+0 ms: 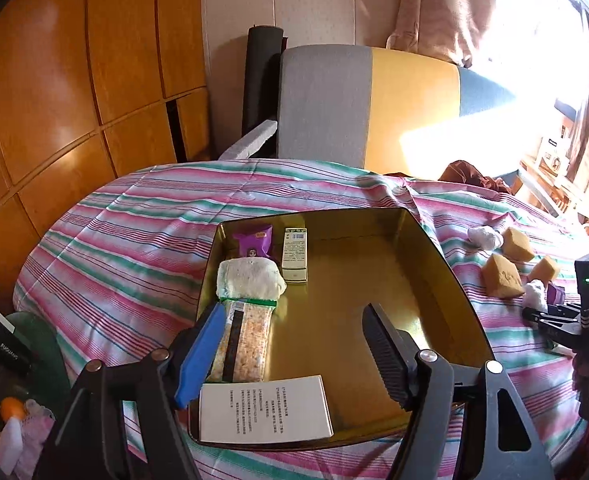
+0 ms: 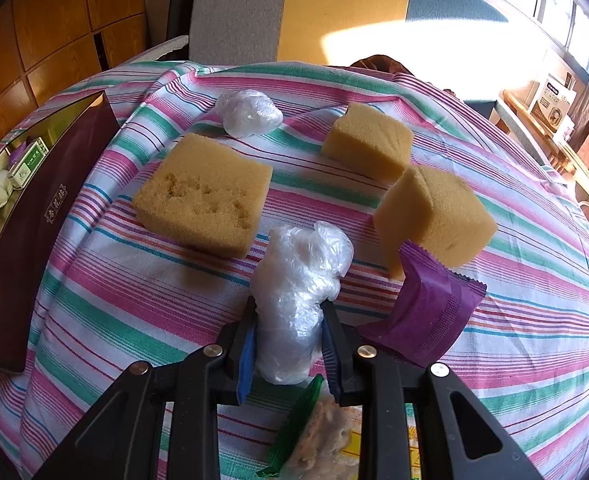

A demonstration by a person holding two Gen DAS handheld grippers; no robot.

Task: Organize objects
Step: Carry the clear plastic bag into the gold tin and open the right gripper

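Crumpled clear plastic bag (image 2: 300,304): clamped between the pads of the right tool (image 2: 288,346), resting on the striped cloth (image 2: 134,300).

Purple wrapper (image 2: 426,312): just right of the right tool. Three yellow sponges: large one (image 2: 204,196) ahead-left, two (image 2: 368,142) (image 2: 434,216) ahead-right. Second plastic wad (image 2: 248,114) further ahead.

Gold tray (image 1: 374,280): beneath the left tool (image 1: 290,344), whose jaws stand apart, holding nothing. A grain bar (image 1: 244,344) lies by its left finger; a white box (image 1: 264,410) sits just beneath.
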